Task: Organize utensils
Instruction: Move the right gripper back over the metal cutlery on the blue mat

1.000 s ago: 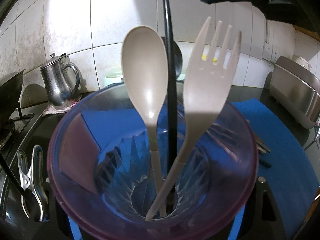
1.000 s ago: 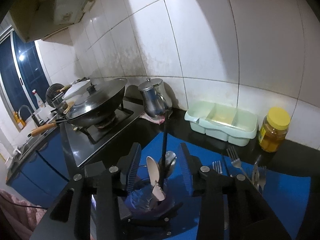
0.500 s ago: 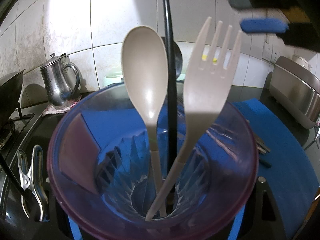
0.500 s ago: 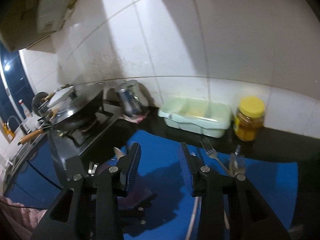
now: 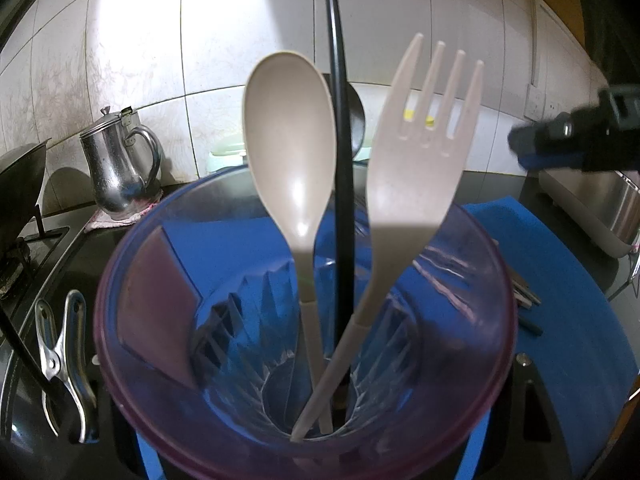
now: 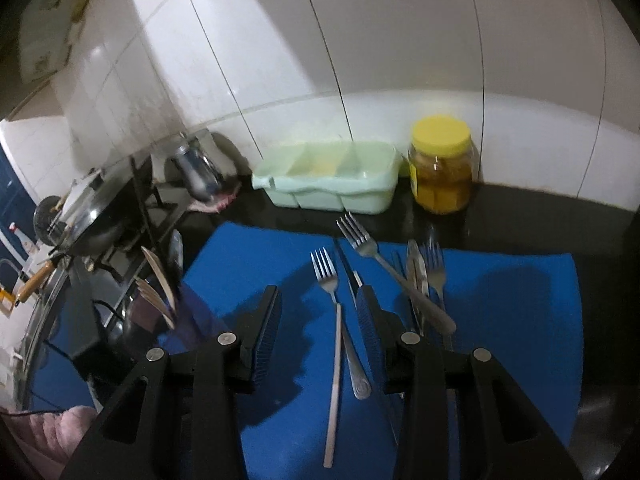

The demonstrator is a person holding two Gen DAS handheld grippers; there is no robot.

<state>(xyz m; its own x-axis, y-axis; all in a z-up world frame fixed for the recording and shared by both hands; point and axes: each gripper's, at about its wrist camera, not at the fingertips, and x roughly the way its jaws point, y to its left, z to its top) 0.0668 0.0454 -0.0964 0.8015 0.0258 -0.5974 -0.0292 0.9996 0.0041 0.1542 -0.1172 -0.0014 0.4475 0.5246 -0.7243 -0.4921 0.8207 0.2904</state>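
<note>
The right gripper point(image 6: 318, 336) hangs unclenched, empty, above forks point(image 6: 327, 280) on the blue mat point(image 6: 500, 300); behind the mat, white tiled wall point(image 6: 400, 40); no readable writing

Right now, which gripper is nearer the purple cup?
Left. The left gripper holds the purple cup between its jaws; the right gripper hovers open over the forks on the blue mat, well apart.
</note>
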